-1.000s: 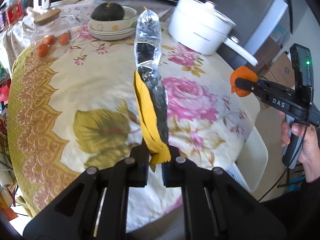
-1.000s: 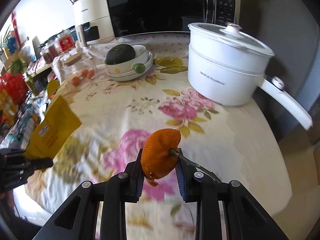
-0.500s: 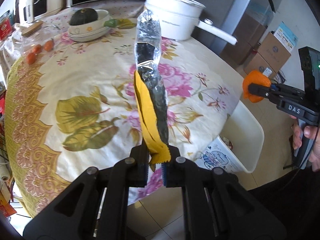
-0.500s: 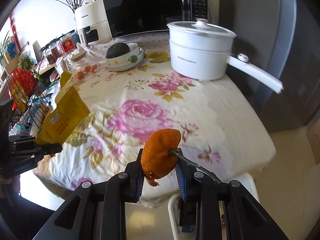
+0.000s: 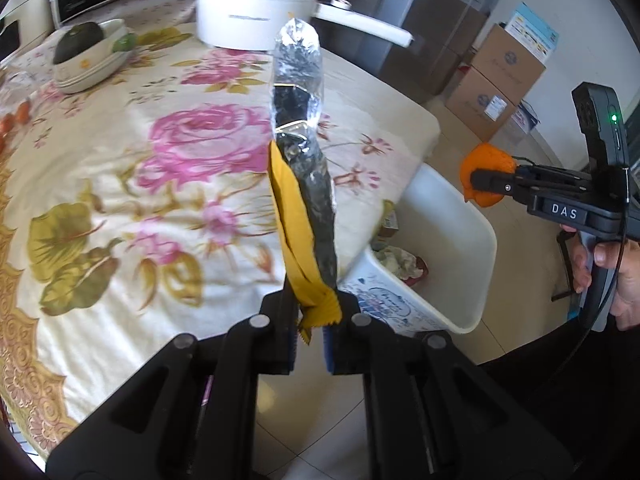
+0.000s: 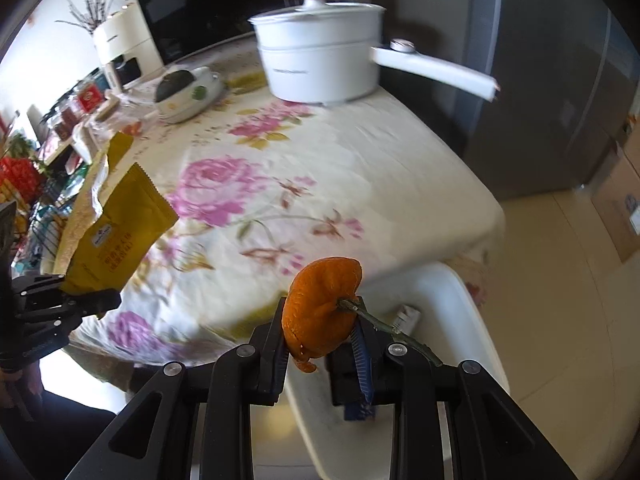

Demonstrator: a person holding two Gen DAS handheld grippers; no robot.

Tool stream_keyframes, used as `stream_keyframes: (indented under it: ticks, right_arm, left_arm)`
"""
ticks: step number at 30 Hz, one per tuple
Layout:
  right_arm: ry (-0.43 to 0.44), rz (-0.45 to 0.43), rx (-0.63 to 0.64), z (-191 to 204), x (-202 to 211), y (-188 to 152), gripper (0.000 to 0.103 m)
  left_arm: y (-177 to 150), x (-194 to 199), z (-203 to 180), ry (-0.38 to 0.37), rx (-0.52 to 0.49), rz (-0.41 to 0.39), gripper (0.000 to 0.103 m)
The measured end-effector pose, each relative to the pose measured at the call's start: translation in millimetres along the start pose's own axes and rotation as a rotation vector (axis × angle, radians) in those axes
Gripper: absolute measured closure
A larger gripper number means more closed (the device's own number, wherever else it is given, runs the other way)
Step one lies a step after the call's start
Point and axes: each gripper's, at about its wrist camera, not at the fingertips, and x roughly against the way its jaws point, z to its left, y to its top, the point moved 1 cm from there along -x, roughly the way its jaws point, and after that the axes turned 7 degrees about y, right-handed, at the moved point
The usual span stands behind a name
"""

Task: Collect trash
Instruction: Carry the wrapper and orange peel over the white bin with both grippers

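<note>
My left gripper is shut on the bottom corner of an empty yellow snack bag with a silver lining, which stands up from the jaws over the table's edge. In the right wrist view the same bag shows its yellow face at the left, pinched by the left gripper. My right gripper is shut on an orange peel with a green stem. Seen from the left wrist, that peel hangs above the far rim of a white trash bin on the floor beside the table.
The table wears a floral cloth. On it stand a white pot with a long handle, stacked bowls holding a dark squash, and a microwave behind. Cardboard boxes sit on the tiled floor. A hand grips the right tool.
Both grippers have drawn back from over the table toward its edge, each still holding its trash. The white bin has come into view below the peel and beside the bag.
</note>
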Motion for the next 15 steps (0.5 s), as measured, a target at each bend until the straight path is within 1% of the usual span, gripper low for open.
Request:
stream_keyframes:
  ticks: [15]
  right_arm:
    - [-0.074, 0.030, -0.107, -68.5, 16.0, -40.4, 0.074]
  left_arm:
    - [10.8, -48.7, -97.0, -0.105, -0.153, 0.074, 0.092]
